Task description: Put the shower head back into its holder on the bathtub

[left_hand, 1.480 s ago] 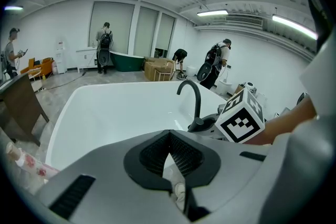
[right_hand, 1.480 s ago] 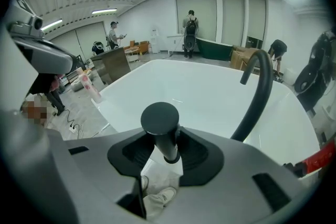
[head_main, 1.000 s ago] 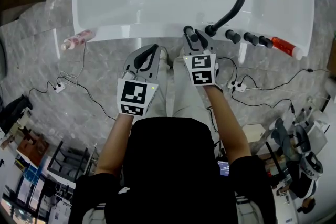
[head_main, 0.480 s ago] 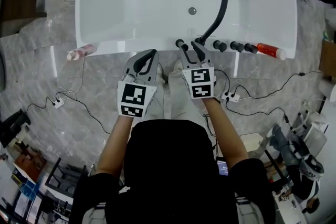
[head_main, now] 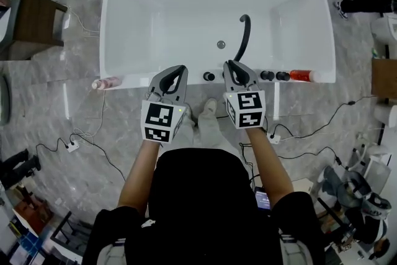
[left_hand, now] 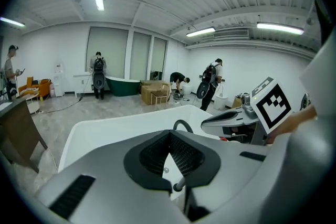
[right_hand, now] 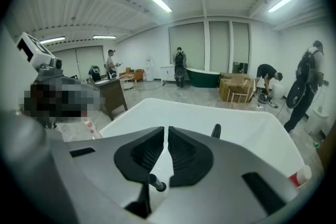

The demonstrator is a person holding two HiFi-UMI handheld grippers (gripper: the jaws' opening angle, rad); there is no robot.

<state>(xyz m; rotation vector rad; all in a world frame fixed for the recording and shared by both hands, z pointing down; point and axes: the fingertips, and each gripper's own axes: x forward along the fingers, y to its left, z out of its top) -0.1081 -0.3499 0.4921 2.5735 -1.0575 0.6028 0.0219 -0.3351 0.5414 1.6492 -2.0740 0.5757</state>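
Note:
The white bathtub (head_main: 124,22) lies below me, with a curved black spout (head_main: 243,34) over its basin. The black shower head (head_main: 209,76) stands upright on the near rim, free of both grippers; it shows low in the right gripper view (right_hand: 156,184) and the left gripper view (left_hand: 179,185). My right gripper (head_main: 234,64) hangs above the rim just right of it, its jaws closing to a thin gap with nothing between them. My left gripper (head_main: 178,69) hovers to the left, shut and empty.
Black knobs (head_main: 268,75) and a red bottle (head_main: 301,75) sit on the rim to the right. A pink bottle (head_main: 107,82) lies at the left corner. Cables and a power strip (head_main: 73,146) cross the marble floor. People stand far across the room (right_hand: 179,65).
Both grippers have risen up and back from the rim, and the tub looks smaller. The right jaws, open around the shower head earlier, have left it on the rim and drawn nearly together.

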